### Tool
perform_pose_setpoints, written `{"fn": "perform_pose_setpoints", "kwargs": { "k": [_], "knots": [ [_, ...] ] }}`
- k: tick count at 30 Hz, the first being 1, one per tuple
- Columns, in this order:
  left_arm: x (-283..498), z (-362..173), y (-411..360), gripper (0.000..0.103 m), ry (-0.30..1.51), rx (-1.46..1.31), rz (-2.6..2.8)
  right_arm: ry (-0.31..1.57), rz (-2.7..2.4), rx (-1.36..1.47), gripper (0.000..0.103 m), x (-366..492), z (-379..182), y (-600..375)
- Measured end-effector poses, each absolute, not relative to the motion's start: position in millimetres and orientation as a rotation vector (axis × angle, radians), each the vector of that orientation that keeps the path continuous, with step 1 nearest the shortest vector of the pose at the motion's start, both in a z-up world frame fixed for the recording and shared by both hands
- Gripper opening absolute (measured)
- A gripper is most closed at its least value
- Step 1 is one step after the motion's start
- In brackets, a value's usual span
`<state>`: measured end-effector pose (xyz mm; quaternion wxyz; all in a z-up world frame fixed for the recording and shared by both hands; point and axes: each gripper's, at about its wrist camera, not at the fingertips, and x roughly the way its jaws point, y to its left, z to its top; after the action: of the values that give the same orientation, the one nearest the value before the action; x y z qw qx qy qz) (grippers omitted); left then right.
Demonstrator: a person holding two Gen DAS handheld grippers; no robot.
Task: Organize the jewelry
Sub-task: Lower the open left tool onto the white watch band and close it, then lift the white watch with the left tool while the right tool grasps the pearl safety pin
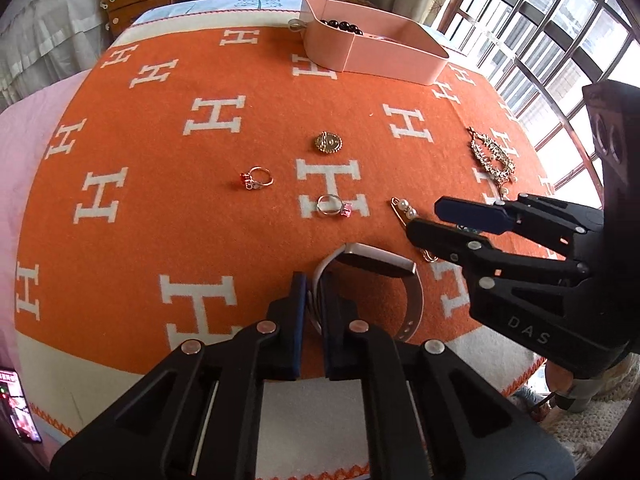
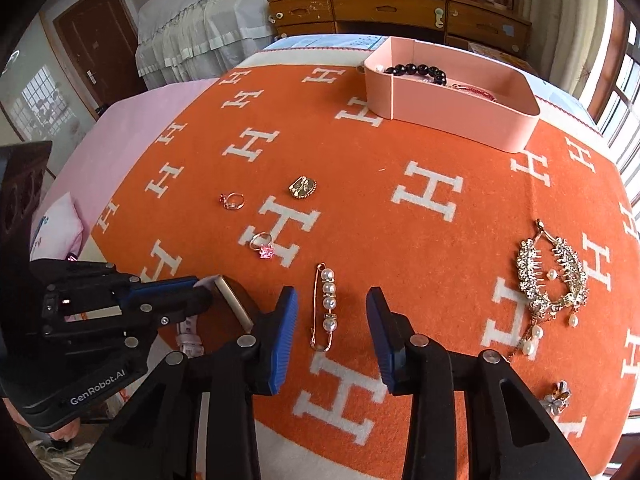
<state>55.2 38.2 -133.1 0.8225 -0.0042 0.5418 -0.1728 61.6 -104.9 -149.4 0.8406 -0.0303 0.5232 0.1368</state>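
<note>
Leftmost, the left gripper (image 1: 314, 292) pinches the strap of a pink smartwatch (image 1: 378, 264) at six o'clock on the orange blanket (image 1: 160, 184). Rightward, the right gripper (image 2: 332, 332) straddles a pearl brooch pin (image 2: 326, 306), fingers wide. At one o'clock sits the pink box (image 2: 452, 116).

- Orange H-patterned wool blanket (image 2: 440, 240): pink oblong plastic tray (image 2: 452, 116) at far edge
- Gold oval brooch (image 2: 303, 188), pearl-beaded safety pin (image 2: 326, 304) nearer than tray
- Black bead bracelet (image 2: 420, 70) in tray
</note>
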Motion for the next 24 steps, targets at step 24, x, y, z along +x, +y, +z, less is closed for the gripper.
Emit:
{"fn": "perform_pose_setpoints", "kwargs": {
  "k": [24],
  "knots": [
    [115.2, -13.6, 35.2, 0.004, 0.948, -0.019, -0.416, 0.918, 0.286, 0.1, 0.007, 95.5, -38.3, -151.6]
  ]
}}
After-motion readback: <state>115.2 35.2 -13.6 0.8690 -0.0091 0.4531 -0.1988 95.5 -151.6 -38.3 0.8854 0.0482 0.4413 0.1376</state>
